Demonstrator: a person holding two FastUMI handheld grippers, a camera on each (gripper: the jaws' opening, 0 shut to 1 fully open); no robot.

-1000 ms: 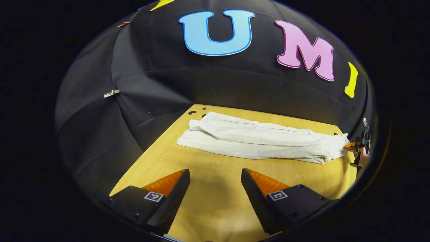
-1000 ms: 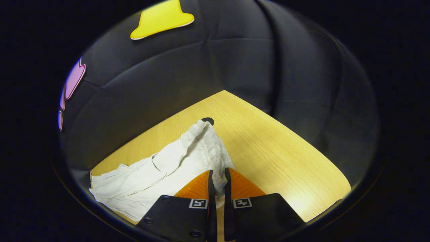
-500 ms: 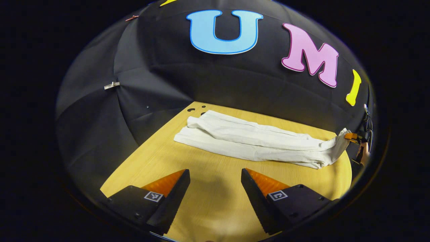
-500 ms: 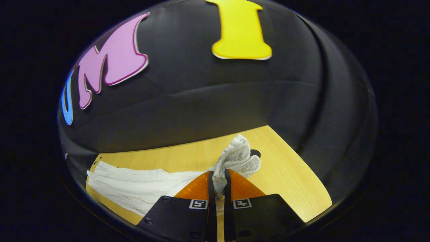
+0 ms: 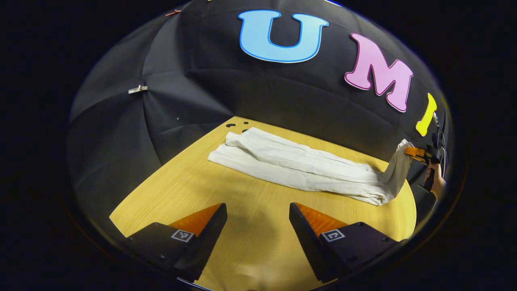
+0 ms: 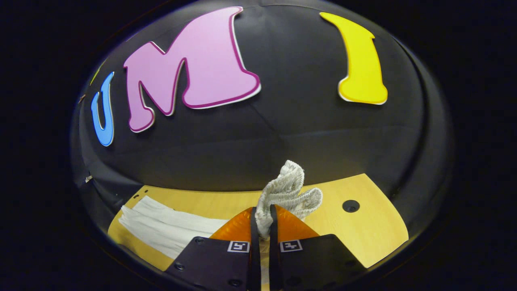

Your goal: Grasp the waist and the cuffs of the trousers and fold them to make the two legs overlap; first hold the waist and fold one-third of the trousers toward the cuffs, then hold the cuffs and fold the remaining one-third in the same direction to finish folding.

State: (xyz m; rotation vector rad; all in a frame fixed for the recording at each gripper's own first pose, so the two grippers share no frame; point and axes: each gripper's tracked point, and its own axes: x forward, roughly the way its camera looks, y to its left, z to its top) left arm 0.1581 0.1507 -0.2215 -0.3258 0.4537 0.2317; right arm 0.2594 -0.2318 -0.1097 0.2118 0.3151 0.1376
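White trousers lie lengthwise on the wooden table, the two legs overlapped, cuffs at the far left. My right gripper is shut on the ribbed waistband, which bunches up above its fingers. In the left gripper view the right gripper, held by a hand, lifts the waist end off the table at the far right. My left gripper hovers open over bare table in front of the trousers, nothing between its fingers.
The black booth wall rises just behind the table. A round hole marks the tabletop near the right corner, and small holes sit near the cuffs. A metal clip hangs on the wall at left.
The right gripper has raised the waistband off the table, so the waist end now hangs upright. The left gripper has stayed open, its view shifting slightly.
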